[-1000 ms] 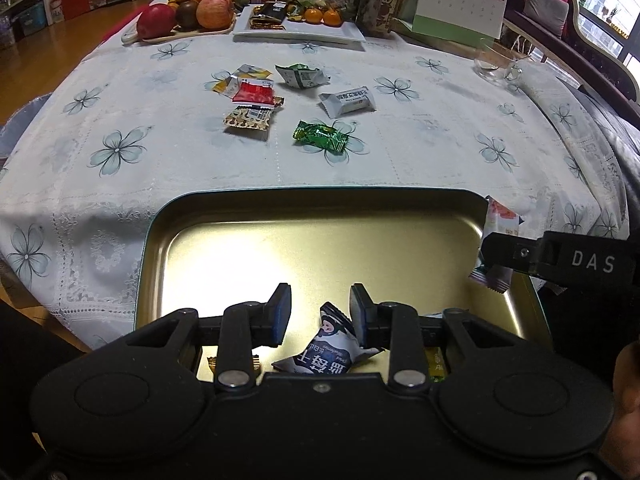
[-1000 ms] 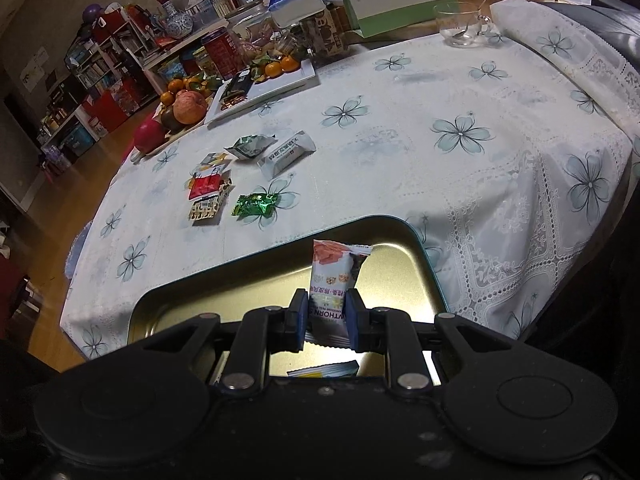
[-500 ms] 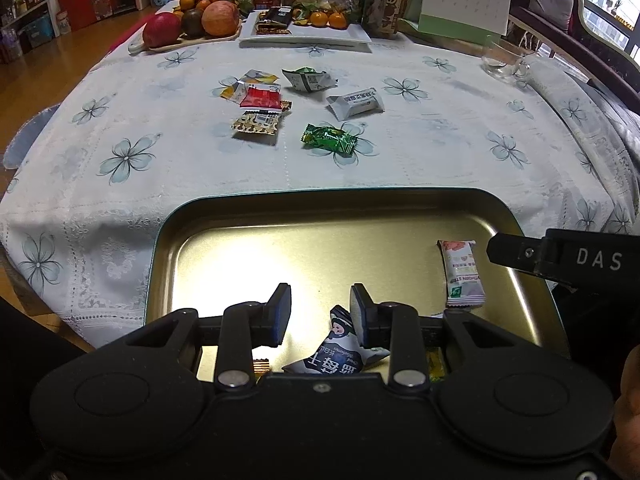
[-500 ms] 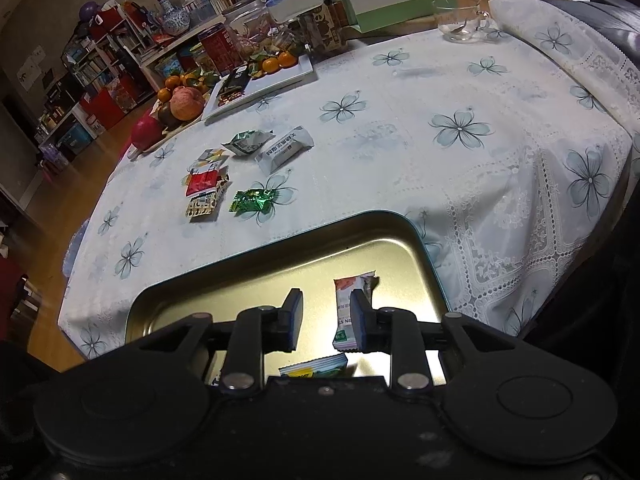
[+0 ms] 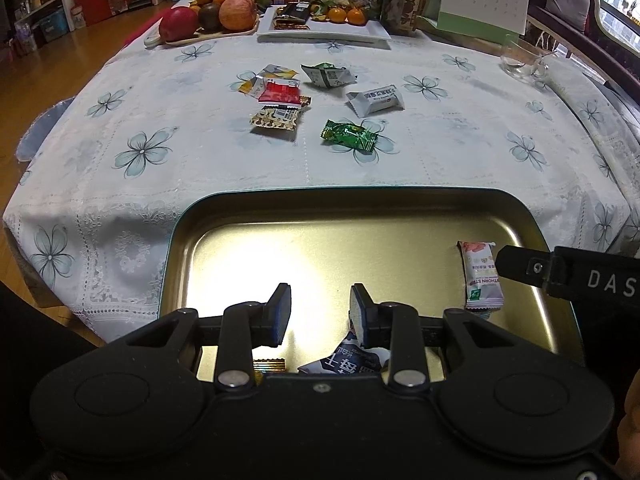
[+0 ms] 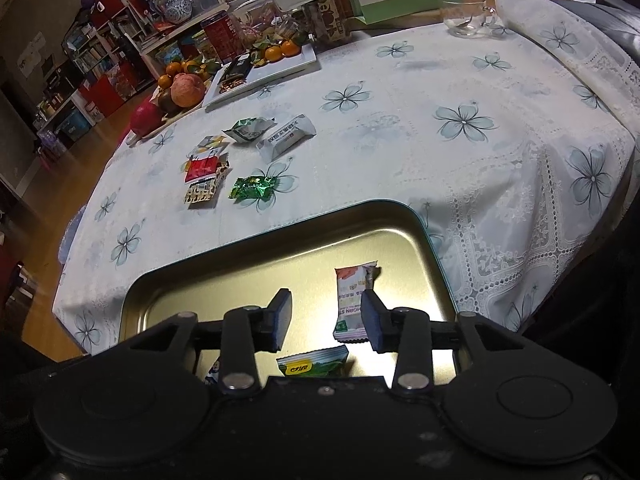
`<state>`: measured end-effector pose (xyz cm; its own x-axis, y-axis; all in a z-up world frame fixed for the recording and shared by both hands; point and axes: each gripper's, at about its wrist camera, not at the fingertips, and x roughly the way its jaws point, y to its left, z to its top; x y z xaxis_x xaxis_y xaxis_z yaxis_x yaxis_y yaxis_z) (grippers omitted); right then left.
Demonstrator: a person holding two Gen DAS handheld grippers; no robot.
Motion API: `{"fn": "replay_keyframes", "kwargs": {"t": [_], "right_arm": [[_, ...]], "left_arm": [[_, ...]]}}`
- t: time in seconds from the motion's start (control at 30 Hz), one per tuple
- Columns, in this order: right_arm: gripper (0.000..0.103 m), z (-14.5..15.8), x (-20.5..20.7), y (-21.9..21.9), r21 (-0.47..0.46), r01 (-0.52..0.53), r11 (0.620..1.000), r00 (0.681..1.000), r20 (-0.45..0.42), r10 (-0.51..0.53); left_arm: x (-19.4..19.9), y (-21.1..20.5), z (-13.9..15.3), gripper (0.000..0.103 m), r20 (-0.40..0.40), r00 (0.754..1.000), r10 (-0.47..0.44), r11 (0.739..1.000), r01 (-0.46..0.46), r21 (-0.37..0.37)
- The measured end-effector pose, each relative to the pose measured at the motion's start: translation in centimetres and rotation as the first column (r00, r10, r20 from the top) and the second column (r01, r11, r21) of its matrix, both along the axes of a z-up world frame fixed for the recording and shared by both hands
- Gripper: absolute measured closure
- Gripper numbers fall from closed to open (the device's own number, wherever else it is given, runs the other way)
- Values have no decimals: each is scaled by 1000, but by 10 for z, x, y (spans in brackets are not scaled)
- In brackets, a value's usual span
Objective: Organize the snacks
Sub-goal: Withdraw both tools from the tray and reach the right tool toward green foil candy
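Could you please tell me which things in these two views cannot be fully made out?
- Dark blue snack packet, left wrist view: lower part hidden behind the left gripper body.
- Gold-striped wrapper, same view: only an edge shows.
- Green-and-yellow packet, right wrist view: cut off by the right gripper body.

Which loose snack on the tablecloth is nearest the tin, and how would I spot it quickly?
Start at the gold tin at the near edge of the table and look just past its far rim onto the flowered tablecloth. The nearest loose snack is the green candy, lying partly on a printed flower. It is the only shiny green, twist-ended wrapper; the patterned packet to its left is brown and cream.
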<state>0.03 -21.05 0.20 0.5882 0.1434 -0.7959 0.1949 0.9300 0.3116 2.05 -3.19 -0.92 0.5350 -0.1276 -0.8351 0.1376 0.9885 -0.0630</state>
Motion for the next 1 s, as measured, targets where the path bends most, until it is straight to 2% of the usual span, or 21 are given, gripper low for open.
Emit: {"fn": "replay_keyframes", "kwargs": {"t": [0.5, 0.8, 1.0], "right_arm": [[60, 0, 1, 6, -23, -37, 999, 999, -12, 36], [59, -4, 6, 17, -67, -89, 994, 995, -61, 85], [59, -2, 19, 24, -68, -139, 988, 986, -100, 131]], "left_arm": [[-1, 1, 1, 62, 21, 999, 28, 998, -29, 50], [9, 13, 3, 62, -2, 993, 121, 990, -120, 72], [21, 14, 13, 62, 19, 989, 147, 981, -148, 122]]}}
